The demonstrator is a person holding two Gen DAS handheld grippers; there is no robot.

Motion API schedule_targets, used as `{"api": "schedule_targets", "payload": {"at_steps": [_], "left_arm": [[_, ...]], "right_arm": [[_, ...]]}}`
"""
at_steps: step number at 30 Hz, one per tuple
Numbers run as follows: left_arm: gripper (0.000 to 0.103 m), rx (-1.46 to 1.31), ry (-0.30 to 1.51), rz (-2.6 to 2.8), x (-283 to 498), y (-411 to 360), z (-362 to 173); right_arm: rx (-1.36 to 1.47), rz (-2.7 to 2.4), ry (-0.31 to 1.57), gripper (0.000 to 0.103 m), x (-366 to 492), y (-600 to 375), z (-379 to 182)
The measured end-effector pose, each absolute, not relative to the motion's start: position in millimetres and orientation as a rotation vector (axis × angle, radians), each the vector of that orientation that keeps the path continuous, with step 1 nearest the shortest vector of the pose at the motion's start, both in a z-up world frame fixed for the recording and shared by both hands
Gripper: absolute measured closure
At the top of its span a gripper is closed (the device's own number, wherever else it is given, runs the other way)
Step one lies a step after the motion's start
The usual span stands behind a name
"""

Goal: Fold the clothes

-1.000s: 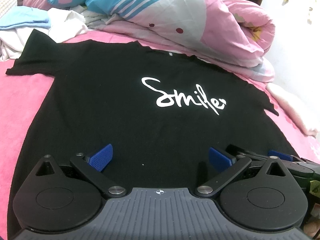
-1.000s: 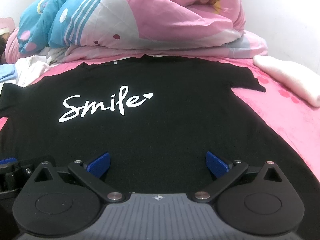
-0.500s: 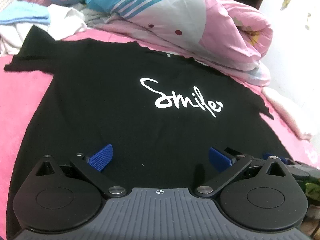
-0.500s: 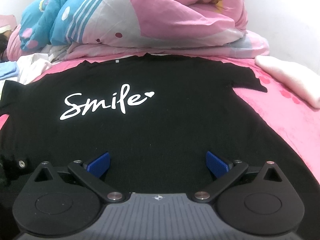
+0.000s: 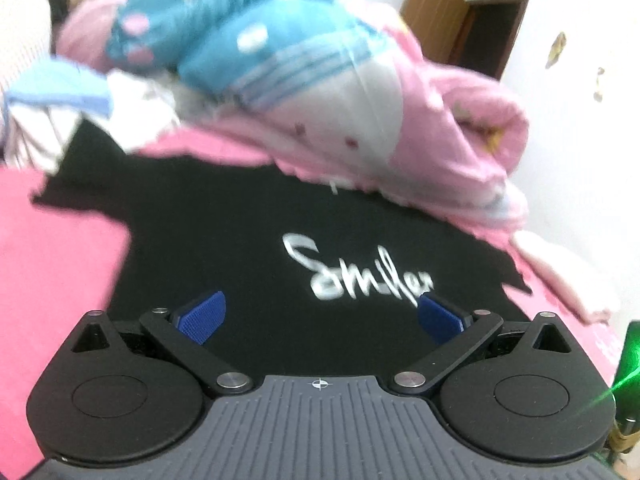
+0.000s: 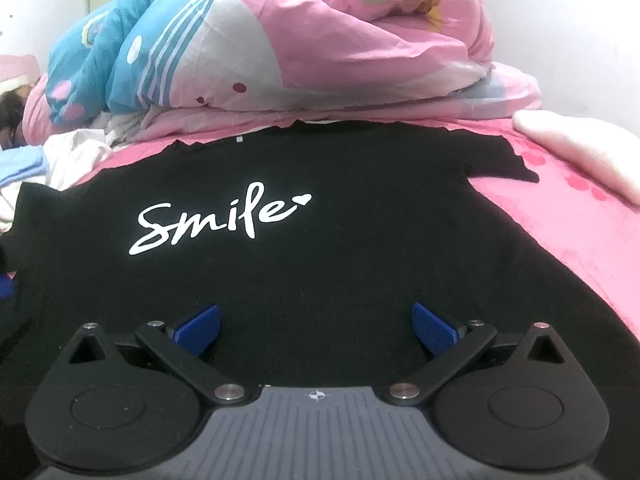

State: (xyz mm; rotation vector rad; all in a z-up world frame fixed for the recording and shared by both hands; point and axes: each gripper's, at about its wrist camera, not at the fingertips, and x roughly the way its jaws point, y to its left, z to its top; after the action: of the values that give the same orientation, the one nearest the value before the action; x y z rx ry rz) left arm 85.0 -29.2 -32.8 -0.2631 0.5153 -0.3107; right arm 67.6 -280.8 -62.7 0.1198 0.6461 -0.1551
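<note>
The left tongs (image 5: 322, 318) have just swung up and leftward, blurring their view. Both left and right tongs (image 6: 316, 324) gape wide, empty, over the flat shirt (image 6: 320, 248). No fold has begun.

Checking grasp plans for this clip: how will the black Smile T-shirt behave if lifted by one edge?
The black T-shirt lies flat and thin, so it will likely drape limply and feel light. On the fuzzy pink bedspread it may drag rather than slide.

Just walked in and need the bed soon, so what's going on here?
A person holds two grippers over a black T-shirt spread flat, print up, on the pink bed. The left gripper and right gripper are both open near its lower half, gripping nothing. No fold has been made yet. A bundled quilt lies beyond the collar.
</note>
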Motion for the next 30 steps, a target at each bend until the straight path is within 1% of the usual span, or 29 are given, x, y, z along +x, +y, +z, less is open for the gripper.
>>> {"api": "schedule_targets", "payload": {"at_steps": [5,9,12,16,18,21,23,24,25,26,28,30], "left_arm": [[0.0,-0.258,0.383,-0.16,82,-2,-20],[0.0,-0.302,0.311,0.017,88,26,-12],[0.0,-0.291,0.316,0.168,108,43,-6],[0.0,-0.321,0.36,0.376,143,71,-6],[0.002,-0.377,0.393,0.456,159,87,-13],[0.005,-0.395,0.426,0.503,174,104,-28],[0.009,-0.378,0.439,0.524,180,109,-38],[0.013,-0.379,0.447,0.531,182,110,-42],[0.022,-0.382,0.454,0.538,184,112,-47],[0.026,-0.399,0.464,0.535,187,115,-50],[0.032,-0.428,0.475,0.517,190,117,-55],[0.038,-0.429,0.48,0.504,192,116,-59]], "right_arm": [[0.096,-0.118,0.677,0.0,73,-279,-48],[0.117,-0.008,0.586,0.0,79,-274,2],[0.079,0.102,0.495,0.0,96,-253,49],[0.03,0.315,0.438,0.0,138,-201,103],[0.009,0.426,0.45,0.0,164,-167,114],[-0.059,0.57,0.506,0.0,206,-104,111],[-0.106,0.642,0.551,0.001,230,-65,99],[-0.128,0.669,0.575,0.002,243,-48,92],[-0.148,0.691,0.597,0.006,254,-31,84],[-0.164,0.705,0.619,0.008,263,-15,76],[-0.187,0.728,0.674,0.017,283,13,61],[-0.204,0.743,0.724,0.022,297,37,48]]}}
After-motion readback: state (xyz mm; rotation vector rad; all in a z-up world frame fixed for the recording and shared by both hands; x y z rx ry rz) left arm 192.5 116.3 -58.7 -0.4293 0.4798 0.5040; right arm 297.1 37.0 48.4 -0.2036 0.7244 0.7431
